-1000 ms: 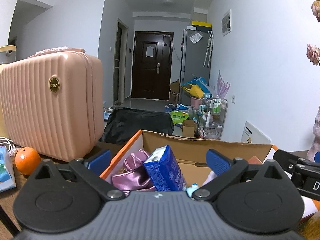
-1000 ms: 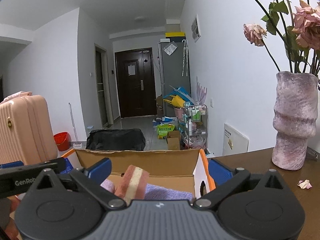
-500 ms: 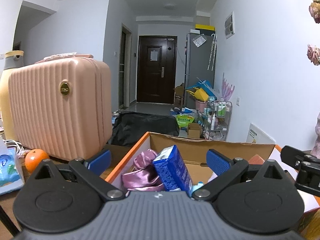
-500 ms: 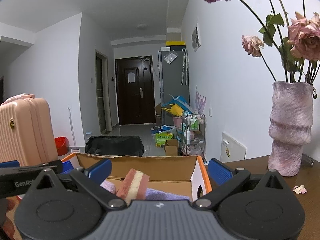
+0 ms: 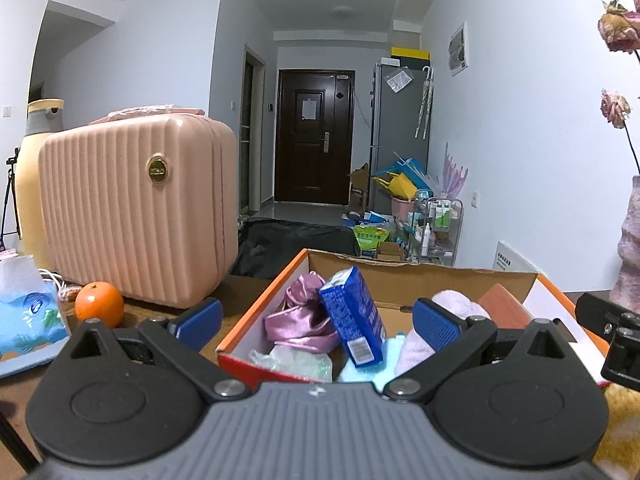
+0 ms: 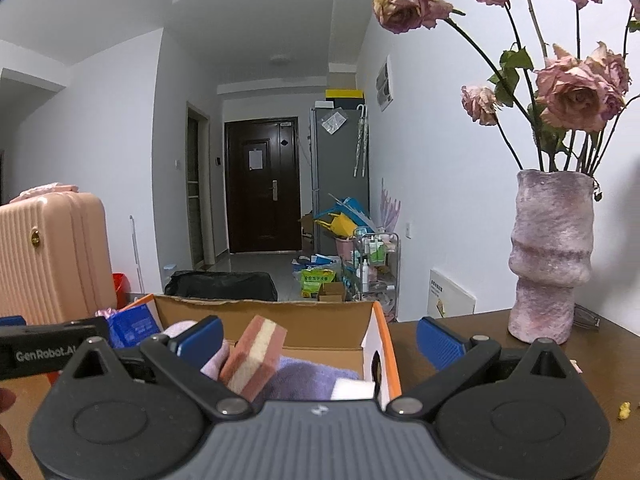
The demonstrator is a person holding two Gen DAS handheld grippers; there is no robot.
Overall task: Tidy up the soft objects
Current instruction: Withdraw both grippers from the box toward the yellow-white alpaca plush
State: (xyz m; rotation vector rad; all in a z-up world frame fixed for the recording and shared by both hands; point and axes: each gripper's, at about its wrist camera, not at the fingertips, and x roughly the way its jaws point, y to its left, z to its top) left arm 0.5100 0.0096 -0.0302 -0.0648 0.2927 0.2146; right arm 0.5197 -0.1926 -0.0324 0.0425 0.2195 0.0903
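box (image 5: 256,322) near table's front edge, soft stuff already dumped inside | left gripper (image 5: 316,316) gaping, empty | right gripper (image 6: 318,336) same, probably done dropping

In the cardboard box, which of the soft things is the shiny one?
The pink satin pouch at the box's left end, beside the blue pack; the towels and sponge look matte.

Pink suitcase (image 5: 136,208) behind orange (image 5: 99,304); vase (image 6: 551,256) with roses (image 6: 572,96) on table (image 6: 500,360).

The box (image 5: 256,322) had an orange rim; the carton (image 5: 352,316) was blue; the ribbed suitcase (image 5: 136,208) was pink.
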